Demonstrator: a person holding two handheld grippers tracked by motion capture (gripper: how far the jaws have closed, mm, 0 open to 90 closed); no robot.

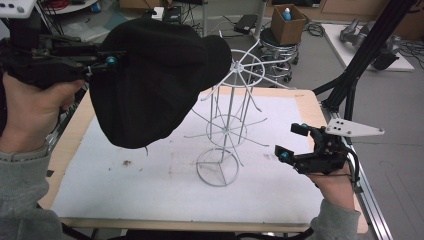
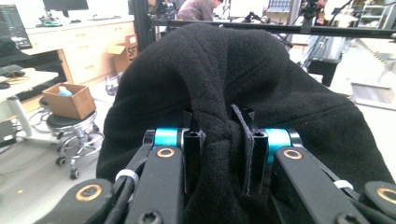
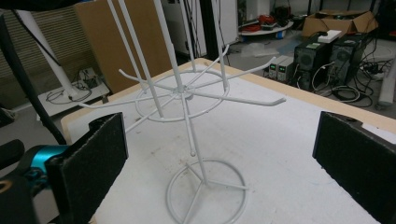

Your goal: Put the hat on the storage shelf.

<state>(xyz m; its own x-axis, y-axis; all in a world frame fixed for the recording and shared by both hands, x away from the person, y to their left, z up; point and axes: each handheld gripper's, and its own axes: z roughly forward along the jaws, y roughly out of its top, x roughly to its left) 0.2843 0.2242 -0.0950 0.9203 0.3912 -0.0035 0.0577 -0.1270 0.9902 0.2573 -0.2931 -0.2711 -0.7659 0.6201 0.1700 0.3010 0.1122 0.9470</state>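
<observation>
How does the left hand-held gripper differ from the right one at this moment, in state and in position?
The left hand-held gripper is shut on the black hat; the right hand-held gripper is open and holds nothing. The left one is raised at the table's left, level with the top of the white wire rack; the right one sits low, to the right of the rack's base. Both are black with blue parts, each held in a hand.

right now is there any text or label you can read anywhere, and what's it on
"SF": dark letters on the side of a cardboard box by the wooden cabinet, left gripper view; cut off at the edge, so likely part of a longer mark.
Screen at the far left: content too blurred to read.
Black hat: no visible label.
</observation>
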